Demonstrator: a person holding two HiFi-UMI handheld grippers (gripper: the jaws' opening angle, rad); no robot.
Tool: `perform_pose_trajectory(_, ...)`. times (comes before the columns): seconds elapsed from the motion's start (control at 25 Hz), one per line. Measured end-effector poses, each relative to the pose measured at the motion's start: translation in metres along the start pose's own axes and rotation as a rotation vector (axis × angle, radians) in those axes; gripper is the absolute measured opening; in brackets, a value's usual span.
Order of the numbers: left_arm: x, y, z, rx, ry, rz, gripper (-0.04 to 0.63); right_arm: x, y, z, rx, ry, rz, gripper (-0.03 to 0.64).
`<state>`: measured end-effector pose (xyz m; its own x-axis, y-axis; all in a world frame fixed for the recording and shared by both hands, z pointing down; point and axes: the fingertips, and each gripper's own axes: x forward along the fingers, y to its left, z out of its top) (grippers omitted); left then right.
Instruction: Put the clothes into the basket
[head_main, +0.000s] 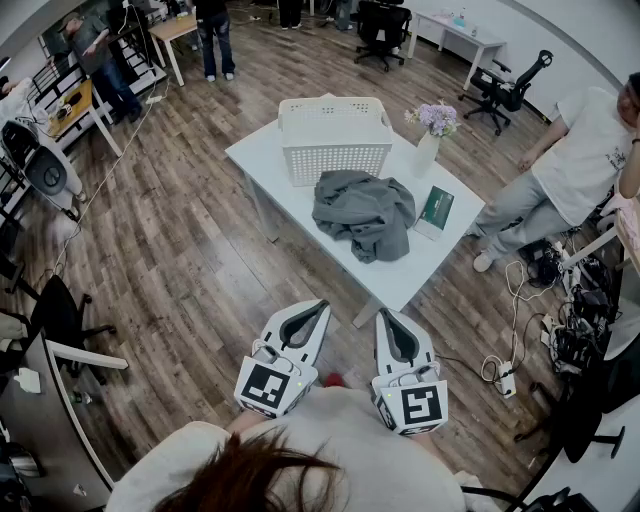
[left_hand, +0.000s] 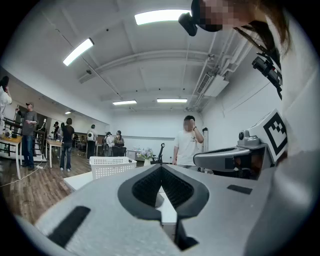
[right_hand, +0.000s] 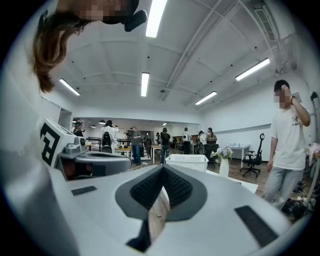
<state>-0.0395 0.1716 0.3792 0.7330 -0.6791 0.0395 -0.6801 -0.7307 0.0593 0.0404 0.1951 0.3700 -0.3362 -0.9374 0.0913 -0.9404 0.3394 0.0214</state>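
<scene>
A crumpled grey garment (head_main: 366, 212) lies on the white table (head_main: 400, 275), just in front of the white perforated basket (head_main: 335, 138). Both grippers are held close to my chest, well short of the table. My left gripper (head_main: 322, 305) is shut and holds nothing. My right gripper (head_main: 383, 315) is shut and holds nothing as well. In the left gripper view the basket (left_hand: 112, 165) shows far off past the shut left gripper (left_hand: 161, 168). The right gripper view shows the basket (right_hand: 187, 161) beyond the shut right gripper (right_hand: 162, 168). The garment is hidden in both gripper views.
A white vase of flowers (head_main: 431, 135) and a dark green book (head_main: 436, 209) stand on the table's right side. A person in a white shirt (head_main: 570, 170) stands right of the table. Cables (head_main: 520, 330) trail on the wood floor. Office chairs (head_main: 505, 90) and desks stand around.
</scene>
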Motion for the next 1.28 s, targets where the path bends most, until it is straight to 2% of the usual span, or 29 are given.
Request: perform_pose_trajectory(1.28, 0.002, 0.025, -0.008, -0.01, 0.001, -0.042, 0.009, 0.022, 0.011, -0.006, 0.035, 0.0, -0.041, 0.015)
